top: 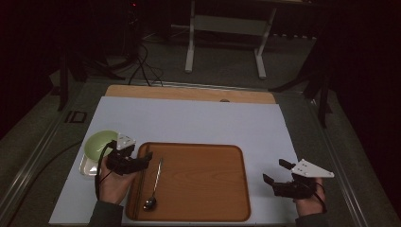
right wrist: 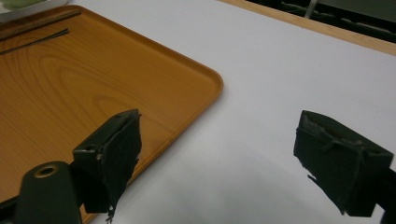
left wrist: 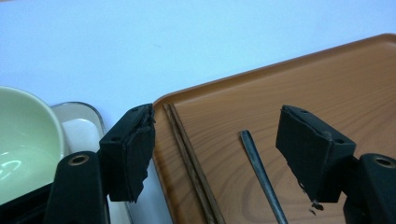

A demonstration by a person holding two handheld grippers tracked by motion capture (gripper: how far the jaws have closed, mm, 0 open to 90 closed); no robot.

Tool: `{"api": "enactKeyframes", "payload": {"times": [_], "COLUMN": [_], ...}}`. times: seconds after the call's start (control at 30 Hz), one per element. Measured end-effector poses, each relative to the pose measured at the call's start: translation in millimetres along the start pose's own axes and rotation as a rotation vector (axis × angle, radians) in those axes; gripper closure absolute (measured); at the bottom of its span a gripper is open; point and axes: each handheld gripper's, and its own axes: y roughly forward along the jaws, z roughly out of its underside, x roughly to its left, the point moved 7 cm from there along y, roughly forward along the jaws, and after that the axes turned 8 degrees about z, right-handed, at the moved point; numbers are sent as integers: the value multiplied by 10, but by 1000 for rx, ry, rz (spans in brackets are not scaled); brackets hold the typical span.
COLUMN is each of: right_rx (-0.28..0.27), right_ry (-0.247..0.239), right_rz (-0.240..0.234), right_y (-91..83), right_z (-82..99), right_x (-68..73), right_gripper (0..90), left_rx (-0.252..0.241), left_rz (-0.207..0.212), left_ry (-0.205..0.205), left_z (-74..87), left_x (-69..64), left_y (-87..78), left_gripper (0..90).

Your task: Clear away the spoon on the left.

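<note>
Left hand-held gripper (top: 144, 158) agape above spoon (top: 155, 185)

Bare tray (top: 203, 184) beside spoon (top: 155, 182).

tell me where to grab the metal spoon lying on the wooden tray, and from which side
Grip the slim straight handle near its middle, not the bowl end. The grey metal spoon lies flat on the brown wooden tray, its handle pointing away from the person, so the jaws should straddle it crosswise, coming from above. The open left hand-held gripper probably suits best, being next to the handle.
</note>
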Motion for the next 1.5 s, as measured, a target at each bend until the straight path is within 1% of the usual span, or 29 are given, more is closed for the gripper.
{"api": "enactKeyframes", "payload": {"times": [0.3,0.63,0.9,1.03,1.13,1.37,1.5], "right_rx": [0,0,0,1,2,3,1], "right_ry": [0,-1,-1,-3,-6,-8,-6], "right_rz": [1,1,0,0,1,0,2], "right_y": [0,-1,0,1,3,4,2], "right_z": [1,1,3,3,3,3,3], "right_x": [1,1,0,0,2,2,-1], "right_gripper": [145,146,145,146,145,145,145], "left_rx": [-27,-61,-85,-102,-108,-124,-136], "left_rz": [-21,-44,-61,-62,-62,-79,-94], "left_ry": [-7,-25,-46,-66,-72,-89,-100], "left_z": [-46,-84,-99,-109,-114,-117,-116], "left_x": [74,166,256,304,331,406,472], "left_y": [-104,-214,-299,-345,-372,-435,-488], "left_gripper": [292,292,292,292,292,292,292]}}
